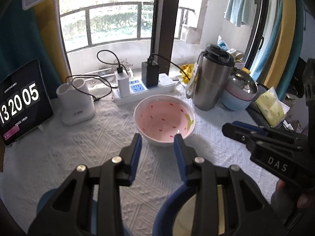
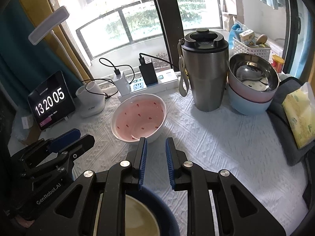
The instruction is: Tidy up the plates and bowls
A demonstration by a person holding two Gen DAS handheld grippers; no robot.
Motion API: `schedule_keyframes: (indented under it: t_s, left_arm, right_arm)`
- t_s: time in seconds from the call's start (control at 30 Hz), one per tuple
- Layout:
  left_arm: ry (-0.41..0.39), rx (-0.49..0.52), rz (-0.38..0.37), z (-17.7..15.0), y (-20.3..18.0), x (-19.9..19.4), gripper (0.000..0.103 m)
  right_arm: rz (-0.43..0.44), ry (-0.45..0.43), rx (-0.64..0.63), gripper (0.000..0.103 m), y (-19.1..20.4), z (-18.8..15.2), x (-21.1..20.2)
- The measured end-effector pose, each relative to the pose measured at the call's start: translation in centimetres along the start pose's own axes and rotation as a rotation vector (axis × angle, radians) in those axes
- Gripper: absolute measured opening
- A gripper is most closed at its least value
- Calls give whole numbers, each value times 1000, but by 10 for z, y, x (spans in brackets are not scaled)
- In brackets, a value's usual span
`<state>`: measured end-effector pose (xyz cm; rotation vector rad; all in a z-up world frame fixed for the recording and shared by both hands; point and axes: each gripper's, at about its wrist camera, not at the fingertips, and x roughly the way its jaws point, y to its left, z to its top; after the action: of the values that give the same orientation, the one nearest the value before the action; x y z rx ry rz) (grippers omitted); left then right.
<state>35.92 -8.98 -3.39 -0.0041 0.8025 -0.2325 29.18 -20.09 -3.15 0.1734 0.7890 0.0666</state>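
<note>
A white bowl with a pink, red-speckled inside (image 1: 164,119) stands on the white cloth; it also shows in the right wrist view (image 2: 138,118). My left gripper (image 1: 157,137) is open and empty, its fingertips at the bowl's near rim. My right gripper (image 2: 156,141) is open and empty, just right of the bowl's near side; it shows from the side in the left wrist view (image 1: 242,127). A blue-rimmed plate with a beige centre (image 2: 137,216) lies under both grippers near the front edge (image 1: 177,206). A steel bowl nested in pink and blue bowls (image 2: 254,84) stands at the right (image 1: 240,92).
A steel tumbler (image 2: 204,72) stands between the pink bowl and the stacked bowls. A power strip with chargers (image 2: 149,82), a white holder (image 2: 90,100) and a clock tablet (image 2: 51,100) line the back. A tissue pack (image 2: 301,116) lies on dark cloth at the right.
</note>
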Motion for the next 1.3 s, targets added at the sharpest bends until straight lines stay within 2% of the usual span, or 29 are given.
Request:
schedule_keyframes:
  t_s: [0.13, 0.27, 0.4, 0.53, 0.9, 1.1, 1.3]
  left_arm:
    - [25, -10, -11, 4, 2, 13, 35]
    - [67, -50, -32, 8, 10, 27, 35]
    - [102, -79, -35, 13, 19, 40, 35]
    - [136, -92, -18, 19, 26, 50, 35]
    - [220, -79, -18, 27, 29, 83, 35]
    - [280, -65, -24, 24, 29, 106, 36]
    - [290, -67, -21, 25, 29, 115, 36]
  right_arm:
    - [8, 6, -8, 20, -4, 5, 9]
    - [52, 25, 0, 20, -11, 13, 18]
    - [52, 39, -14, 21, -14, 22, 27]
    - [95, 71, -21, 35, -18, 29, 39]
    - [107, 135, 9, 35, -33, 39, 75]
    - [159, 205, 43, 35, -39, 41, 100]
    - [150, 253, 34, 35, -37, 43, 121]
